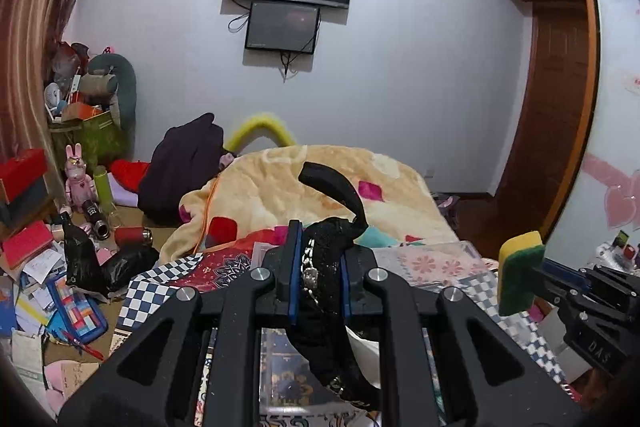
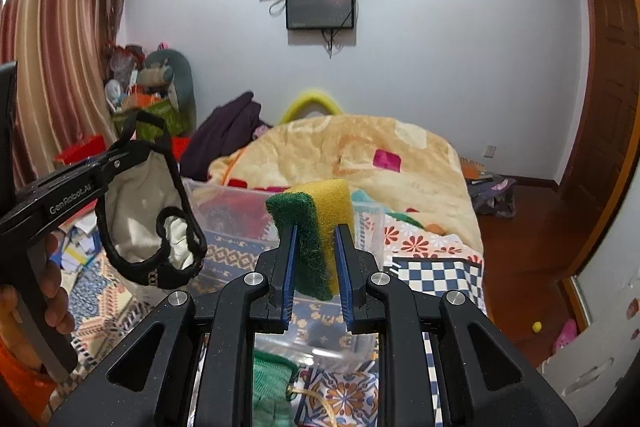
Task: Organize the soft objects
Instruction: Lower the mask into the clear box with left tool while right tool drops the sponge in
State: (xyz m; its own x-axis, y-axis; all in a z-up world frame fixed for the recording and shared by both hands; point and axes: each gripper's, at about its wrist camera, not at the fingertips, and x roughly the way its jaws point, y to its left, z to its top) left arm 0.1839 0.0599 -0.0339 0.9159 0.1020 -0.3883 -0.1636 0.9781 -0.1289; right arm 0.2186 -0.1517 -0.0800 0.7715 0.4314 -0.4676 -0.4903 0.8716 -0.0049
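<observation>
Both held level above the bed [image 2: 420, 147]. My left gripper [image 1: 318, 263] clamps a black-trimmed fabric item [image 2: 152, 223]; my right gripper [image 2: 316, 259] pinches the sponge [image 2: 316, 219]. The item's lower end is hidden behind the fingers.

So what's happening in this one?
A person with a claw in each hand is sorting soft things above a cluttered bed. The left claw is shut on a black-trimmed fabric piece, which dangles in the air. The right claw is shut on a yellow-green sponge, also held up. A clear bin sits on the bed just ahead. Neither item has been set down yet.
</observation>
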